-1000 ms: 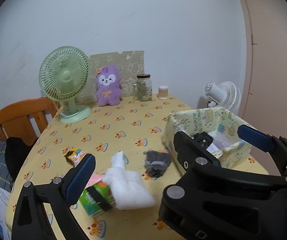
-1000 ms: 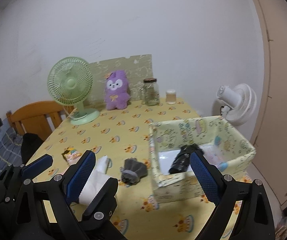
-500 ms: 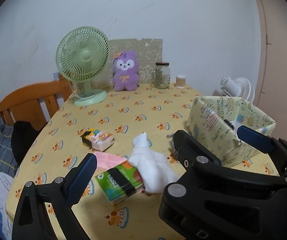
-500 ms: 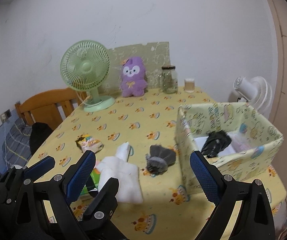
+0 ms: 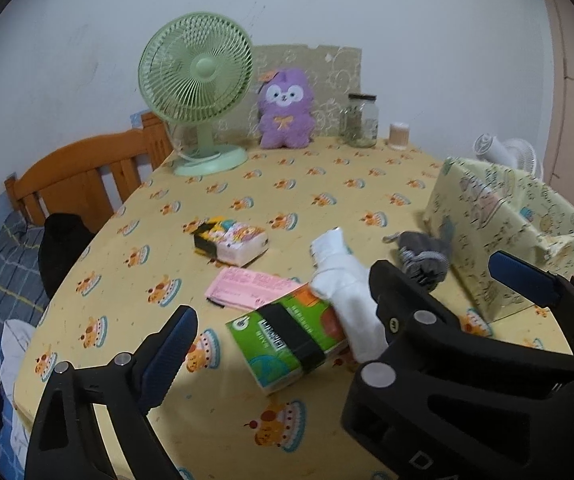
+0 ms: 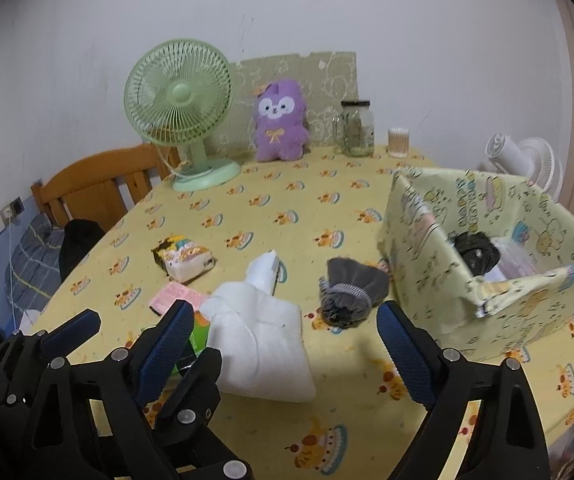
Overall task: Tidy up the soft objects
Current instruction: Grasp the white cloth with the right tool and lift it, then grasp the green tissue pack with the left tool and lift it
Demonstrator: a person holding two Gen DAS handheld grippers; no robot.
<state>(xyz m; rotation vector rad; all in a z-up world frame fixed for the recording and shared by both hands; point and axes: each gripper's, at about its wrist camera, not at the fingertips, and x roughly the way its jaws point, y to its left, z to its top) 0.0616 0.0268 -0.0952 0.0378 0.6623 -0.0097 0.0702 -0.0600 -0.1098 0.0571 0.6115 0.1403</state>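
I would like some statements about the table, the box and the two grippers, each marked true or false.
1. Both grippers are open and hold nothing. True: the left gripper and the right gripper both have their jaws spread, with nothing between them.
2. The white sock lies inside the yellow box. False: it lies on the tablecloth, outside the box.
3. A dark item is already in the box. True.
4. The grey sock lies between the white sock and the box. True.
5. The purple plush toy lies flat in the middle of the table. False: it sits upright at the far edge, beside the green fan.
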